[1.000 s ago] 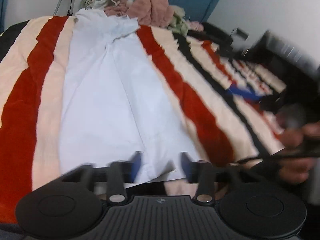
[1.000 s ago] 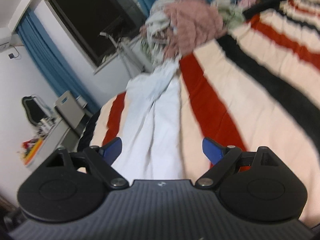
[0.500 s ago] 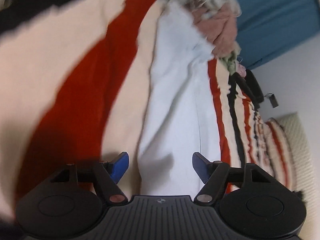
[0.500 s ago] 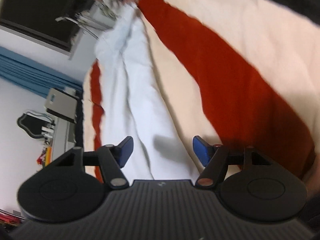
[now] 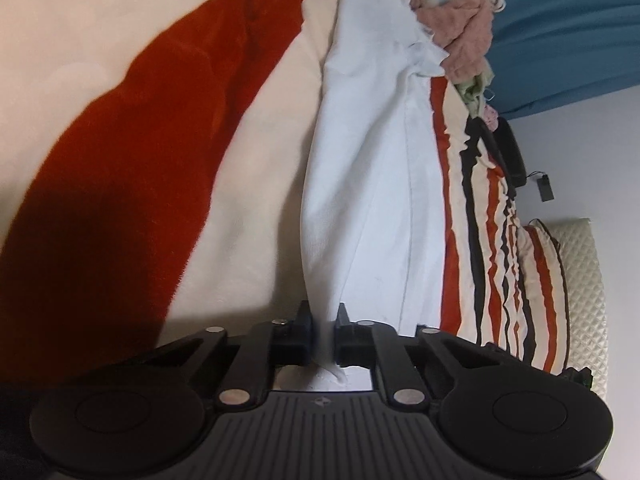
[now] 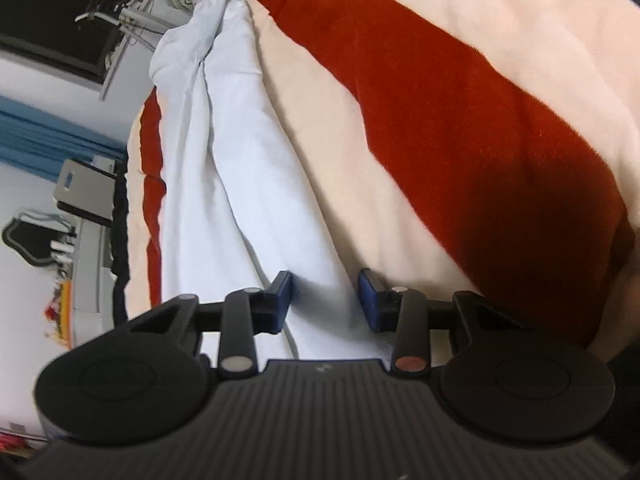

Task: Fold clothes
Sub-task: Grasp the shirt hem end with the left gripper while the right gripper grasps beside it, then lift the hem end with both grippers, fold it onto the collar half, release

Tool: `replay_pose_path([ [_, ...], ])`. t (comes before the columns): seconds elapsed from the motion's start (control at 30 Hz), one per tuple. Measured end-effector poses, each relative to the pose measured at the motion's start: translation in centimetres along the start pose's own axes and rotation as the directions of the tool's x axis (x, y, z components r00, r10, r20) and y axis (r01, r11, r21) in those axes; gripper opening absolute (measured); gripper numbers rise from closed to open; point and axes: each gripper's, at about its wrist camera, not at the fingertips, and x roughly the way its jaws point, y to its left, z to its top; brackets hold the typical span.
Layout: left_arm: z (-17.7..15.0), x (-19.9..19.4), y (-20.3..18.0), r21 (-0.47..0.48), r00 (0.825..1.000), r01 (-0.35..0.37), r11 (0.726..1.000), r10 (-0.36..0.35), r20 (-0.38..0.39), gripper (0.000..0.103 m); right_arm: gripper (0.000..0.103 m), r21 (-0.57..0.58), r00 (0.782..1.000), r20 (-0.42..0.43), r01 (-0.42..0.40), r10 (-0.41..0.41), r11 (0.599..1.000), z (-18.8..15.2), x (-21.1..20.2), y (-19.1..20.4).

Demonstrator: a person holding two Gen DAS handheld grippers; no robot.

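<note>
Left tool just closed, pinching the white garment's near edge; right tool closing, astride that hem.

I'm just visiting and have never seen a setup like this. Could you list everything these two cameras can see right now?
white garment: one, white, laid out lengthwise on the blanket.
striped blanket: one, cream, red and black stripes, covering the bed.
pile of clothes: one heap, pink, pale green and white, at the garment's far end.
curtain: blue, behind the pile.
quilted headboard: cream, at the bed's edge in the left view.
desk: pale, beside the bed, with small items too blurred to name.
left gripper: black, jaws just closed, pinching the garment's near edge.
right gripper: black with blue pads, jaws closing, garment between them, pads not yet pressing.
</note>
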Motion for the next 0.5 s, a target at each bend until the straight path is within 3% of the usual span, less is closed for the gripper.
replay_pose_path([
  [0.2,-1.0,-2.6,1.0,-0.06,0.995,0.08,0.995,-0.076,0.063,0.007,0.04,-0.063,0.998,-0.059,-0.001,-0.003,0.998,-1.2,-0.1,0.8],
  [0.23,-1.1,-2.7,0.8,-0.064,0.994,0.091,0.994,-0.087,0.073,0.006,0.037,-0.071,0.998,-0.066,-0.004,-0.001,0.997,-1.4,-0.2,1.0],
  [0.27,-1.2,-2.8,0.6,-0.068,0.992,0.103,0.992,-0.097,0.083,0.006,0.018,-0.068,0.997,-0.072,-0.011,0.006,0.998,-1.4,-0.3,1.0],
  [0.33,-0.9,-3.2,0.3,-0.079,0.989,0.117,0.99,-0.109,0.098,0.005,0.012,-0.041,0.996,-0.08,-0.052,0.049,0.998,-1.2,-0.7,0.9],
  [0.43,0.0,-4.9,-0.9,-0.106,0.979,0.174,0.979,-0.161,0.124,0.004,0.01,-0.021,0.99,-0.013,-0.14,0.14,0.99,0.0,-2.9,1.7],
  [0.5,0.6,-6.8,-3.2,-0.069,0.968,0.209,0.975,-0.196,0.16,0.004,0.01,-0.044,0.977,0.047,-0.206,0.208,0.978,1.1,-5.2,3.0],
])
